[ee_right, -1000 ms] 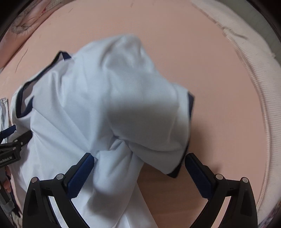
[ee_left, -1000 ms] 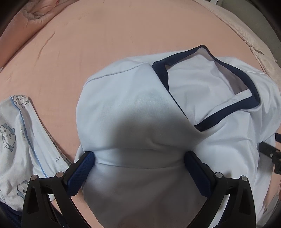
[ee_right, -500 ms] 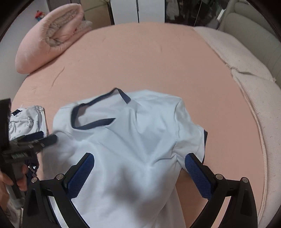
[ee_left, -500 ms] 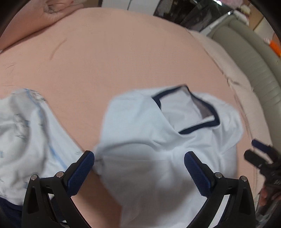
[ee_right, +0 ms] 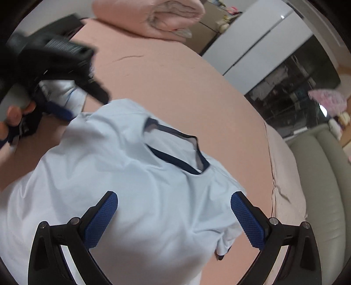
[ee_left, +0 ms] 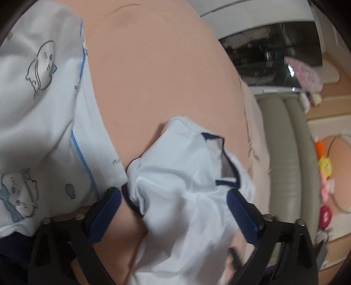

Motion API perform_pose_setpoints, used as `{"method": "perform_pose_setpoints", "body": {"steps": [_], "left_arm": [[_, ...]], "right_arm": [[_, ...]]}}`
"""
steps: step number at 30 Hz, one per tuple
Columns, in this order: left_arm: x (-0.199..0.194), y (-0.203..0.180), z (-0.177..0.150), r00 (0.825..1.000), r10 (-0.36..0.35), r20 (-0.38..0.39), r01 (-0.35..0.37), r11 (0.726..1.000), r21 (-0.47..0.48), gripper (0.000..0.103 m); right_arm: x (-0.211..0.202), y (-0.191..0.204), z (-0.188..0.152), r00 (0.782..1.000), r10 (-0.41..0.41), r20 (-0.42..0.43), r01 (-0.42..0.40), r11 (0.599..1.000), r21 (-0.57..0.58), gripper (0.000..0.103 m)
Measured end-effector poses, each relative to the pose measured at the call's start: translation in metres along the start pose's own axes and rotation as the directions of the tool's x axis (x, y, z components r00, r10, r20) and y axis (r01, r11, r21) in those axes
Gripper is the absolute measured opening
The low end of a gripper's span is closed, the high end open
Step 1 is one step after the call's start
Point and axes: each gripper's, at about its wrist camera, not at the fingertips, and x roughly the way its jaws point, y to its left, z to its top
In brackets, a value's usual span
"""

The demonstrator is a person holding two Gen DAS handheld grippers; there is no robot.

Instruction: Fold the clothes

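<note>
The right gripper (ee_right: 174, 217) stands wide open above the pale blue shirt (ee_right: 131, 186), pads apart and grasping nothing. The left gripper (ee_left: 174, 213) is likewise open; its jaws have just been closing slightly, with shirt cloth lying between them but not pinched. The shirt lies crumpled on the peach bed sheet (ee_right: 186, 87), its navy collar (ee_right: 175, 151) toward one o'clock in the right wrist view. At nine o'clock in the left wrist view rests a white printed garment (ee_left: 43, 109) (cartoon animals, blue piping). Farther off, at twelve o'clock, sits a rolled pink blanket (ee_right: 149, 15); at three o'clock, a grey-green sofa (ee_right: 324, 197).
</note>
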Motion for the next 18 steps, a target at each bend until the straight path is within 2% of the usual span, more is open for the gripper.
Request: {"method": "perform_pose_setpoints", "body": {"steps": [3,9,13,14,15,16,17,18], "left_arm": [[0.009,-0.005,0.0,1.0,-0.012,-0.012,0.012,1.0,0.002,0.092],[0.022,0.004,0.001,0.998,0.012,-0.064,-0.014,0.999,-0.039,0.092],[0.017,0.004,0.001,0.998,0.034,-0.06,-0.036,0.999,-0.038,0.091],[0.016,0.004,0.002,0.997,0.052,-0.061,-0.055,0.998,-0.034,0.078],[0.015,0.004,0.002,0.996,0.071,-0.061,-0.073,0.997,-0.03,0.051],[0.015,0.006,0.002,0.994,0.094,-0.057,-0.096,0.995,-0.033,0.04],[0.015,0.008,0.001,0.992,0.118,-0.052,-0.12,0.992,-0.038,0.023],[0.015,0.009,0.001,0.989,0.142,-0.046,-0.144,0.989,-0.044,0.019]], "right_arm": [[0.004,0.012,0.001,1.0,0.023,0.012,-0.023,1.0,0.004,0.103],[0.006,0.027,0.006,0.995,0.093,0.026,-0.094,0.995,0.028,0.102],[0.004,0.035,0.01,0.991,0.122,0.048,-0.123,0.992,0.017,0.102],[0.005,0.036,0.012,0.99,0.132,0.05,-0.133,0.991,0.025,0.102],[0.006,0.037,0.013,0.989,0.141,0.052,-0.143,0.989,0.033,0.102],[0.008,0.037,0.014,0.987,0.15,0.053,-0.153,0.987,0.041,0.102],[0.009,0.037,0.015,0.984,0.166,0.056,-0.169,0.984,0.056,0.101],[0.01,0.036,0.015,0.981,0.187,0.059,-0.191,0.979,0.073,0.101]]}}
